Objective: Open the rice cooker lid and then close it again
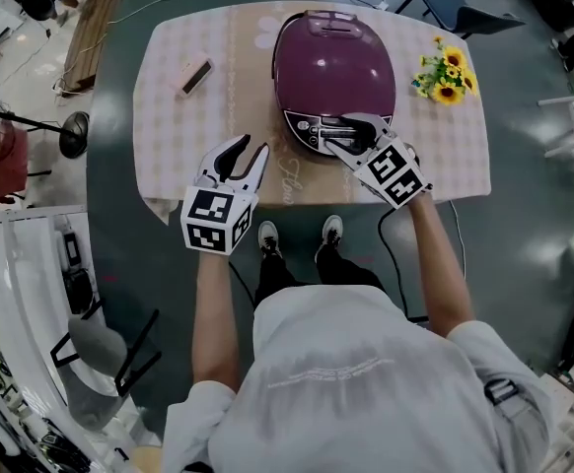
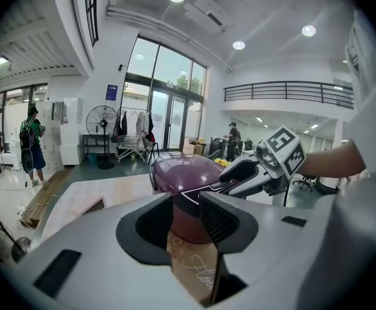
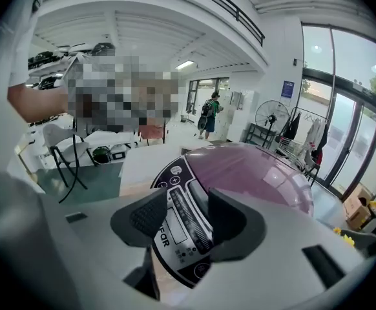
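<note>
starting at the left, a small flat box [image 1: 195, 77] is lying on the table [image 1: 169, 136], well apart from the work and playing no part in it. you are holding the left gripper [image 1: 251, 152] over the table's front edge, just left of the rice cooker [image 1: 334, 72]. its jaws are standing partly apart and released, with nothing between them; only the table edge and the cooker's side are showing through the gap. on that evidence this hand is waiting in reserve, perhaps to steady the body, and is not working. the cooker is sitting mid-table with its lid [image 1: 336, 47] down, so the opening step is not yet done. you are holding the right gripper [image 1: 344, 136] at the cooker's front, over the control panel [image 1: 305, 126]. its jaws are standing wide and gripping nothing, with the panel's display framed between them. whether a fingertip is touching the panel cannot be told. this placing is suggesting you are seeking the lid release at the front. at the far right, sunflowers [image 1: 445, 72] are standing near the cooker but apart from it.
</note>
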Demonstrator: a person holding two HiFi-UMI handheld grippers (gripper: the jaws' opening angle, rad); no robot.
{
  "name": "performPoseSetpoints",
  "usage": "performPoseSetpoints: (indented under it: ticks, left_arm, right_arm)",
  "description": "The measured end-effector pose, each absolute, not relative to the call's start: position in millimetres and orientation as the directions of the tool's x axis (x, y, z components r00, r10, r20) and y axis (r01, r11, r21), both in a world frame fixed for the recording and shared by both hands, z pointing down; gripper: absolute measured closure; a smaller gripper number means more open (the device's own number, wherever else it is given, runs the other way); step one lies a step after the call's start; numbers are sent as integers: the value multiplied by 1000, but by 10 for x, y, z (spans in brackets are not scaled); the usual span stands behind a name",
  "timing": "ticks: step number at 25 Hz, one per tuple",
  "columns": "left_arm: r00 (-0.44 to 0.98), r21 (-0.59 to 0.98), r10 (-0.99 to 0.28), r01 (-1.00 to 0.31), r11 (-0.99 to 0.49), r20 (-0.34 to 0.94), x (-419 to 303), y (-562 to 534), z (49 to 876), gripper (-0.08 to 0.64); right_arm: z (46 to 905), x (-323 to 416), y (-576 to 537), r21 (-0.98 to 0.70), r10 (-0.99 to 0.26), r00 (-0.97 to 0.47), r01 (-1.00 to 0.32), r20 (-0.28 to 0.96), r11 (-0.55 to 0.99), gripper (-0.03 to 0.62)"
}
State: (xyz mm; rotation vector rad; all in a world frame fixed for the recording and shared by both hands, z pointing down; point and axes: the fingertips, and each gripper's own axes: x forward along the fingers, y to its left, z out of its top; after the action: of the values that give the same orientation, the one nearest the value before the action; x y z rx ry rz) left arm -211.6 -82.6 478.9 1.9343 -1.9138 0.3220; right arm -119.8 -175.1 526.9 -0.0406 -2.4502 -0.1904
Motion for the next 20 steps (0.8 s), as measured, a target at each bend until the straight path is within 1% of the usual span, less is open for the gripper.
performPoseSetpoints:
  ticks: [16,20]
  left_arm:
    - [59,117,-901,-993,-9,430,-2103,-864,4782,420]
    - [65,116,-902,-993,-17,427,-2101,-880,4785,420]
  right_arm:
    - [5331,-1194,-1804,129,-60,-781,27,622,991,379]
    - [5341,-1193,-1813,105,-53,-783,16,620,994,379]
